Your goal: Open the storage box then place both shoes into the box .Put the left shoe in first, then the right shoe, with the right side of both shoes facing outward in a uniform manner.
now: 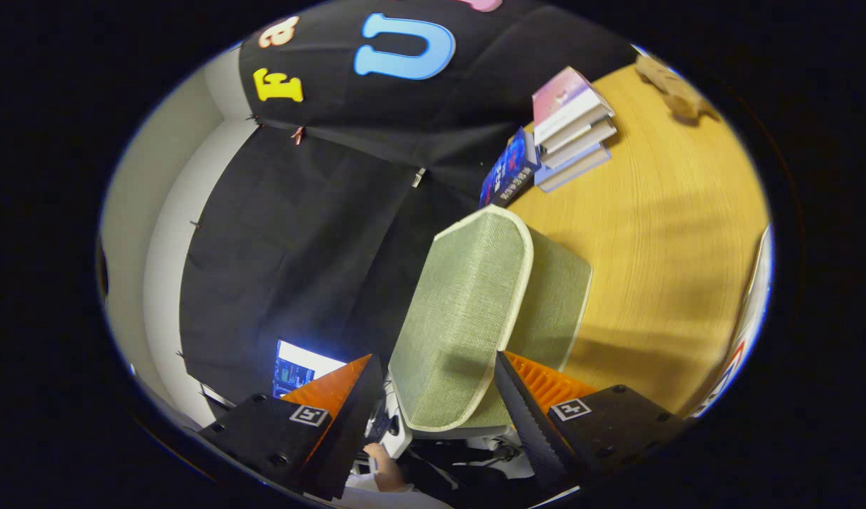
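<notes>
You are at the opening step, and by the look of things it is only partly done. The gripper (440, 410) has its fingers spread fairly wide, with the near edge of the green fabric lid (461, 318) lying between them. The right finger appears to touch the lid's edge, but the left finger stands clear of it, so I would not call this a firm clamp; whether the lid is pinched at all I cannot tell.

The lid runs from between the fingers away towards 12 o'clock, tilted so its cream-trimmed face is turned to you. Behind it, towards 2 o'clock, a second green panel (556, 297) shows, which I take to be the body of the storage box standing on the wooden table (666, 233). The inside of the box is hidden by the lid, so what it holds cannot be judged.

Still to do, as far as I can judge: swing the lid fully back, then load the left shoe, then the right, right sides outward.

Beyond the box, at about 1 o'clock, a stack of books (570, 131) sits on the table, with one blue book (509, 170) leaning beside it. Below the fingers, at 6 o'clock, a hand (384, 472) is visible.
</notes>
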### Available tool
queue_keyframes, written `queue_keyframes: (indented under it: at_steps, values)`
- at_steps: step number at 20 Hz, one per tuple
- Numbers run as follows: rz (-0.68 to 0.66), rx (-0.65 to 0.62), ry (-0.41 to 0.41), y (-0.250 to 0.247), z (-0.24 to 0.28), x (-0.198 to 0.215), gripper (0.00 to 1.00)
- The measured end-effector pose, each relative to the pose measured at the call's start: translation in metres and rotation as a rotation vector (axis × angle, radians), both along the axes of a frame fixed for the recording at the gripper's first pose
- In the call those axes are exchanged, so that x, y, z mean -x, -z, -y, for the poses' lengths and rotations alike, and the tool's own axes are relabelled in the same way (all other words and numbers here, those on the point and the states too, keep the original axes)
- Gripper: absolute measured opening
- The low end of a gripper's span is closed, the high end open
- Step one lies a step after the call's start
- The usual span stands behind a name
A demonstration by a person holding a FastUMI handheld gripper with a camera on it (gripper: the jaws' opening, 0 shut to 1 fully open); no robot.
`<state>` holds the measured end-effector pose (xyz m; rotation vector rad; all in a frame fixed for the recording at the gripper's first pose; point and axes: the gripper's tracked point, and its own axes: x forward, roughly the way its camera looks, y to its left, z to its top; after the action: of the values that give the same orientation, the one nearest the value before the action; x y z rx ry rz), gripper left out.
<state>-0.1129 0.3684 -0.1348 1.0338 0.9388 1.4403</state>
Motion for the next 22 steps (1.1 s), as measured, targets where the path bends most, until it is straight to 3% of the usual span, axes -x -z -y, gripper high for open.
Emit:
queue_keyframes:
  at_steps: [8,12,14,15,19,22]
  values:
    - [-0.268,-0.168,-0.122,0.015,-0.027,0.003,0.97]
    - [-0.315,-0.208,-0.16,0.019,-0.038,0.004,0.96]
    - [-0.37,-0.263,-0.202,0.014,-0.031,0.007,0.73]
    - [-0.339,-0.247,-0.203,0.018,-0.032,0.011,0.7]
    - [-0.288,-0.261,-0.137,0.009,-0.01,0.0,0.05]
    - [-0.243,-0.238,-0.118,-0.013,-0.008,0.004,0.05]
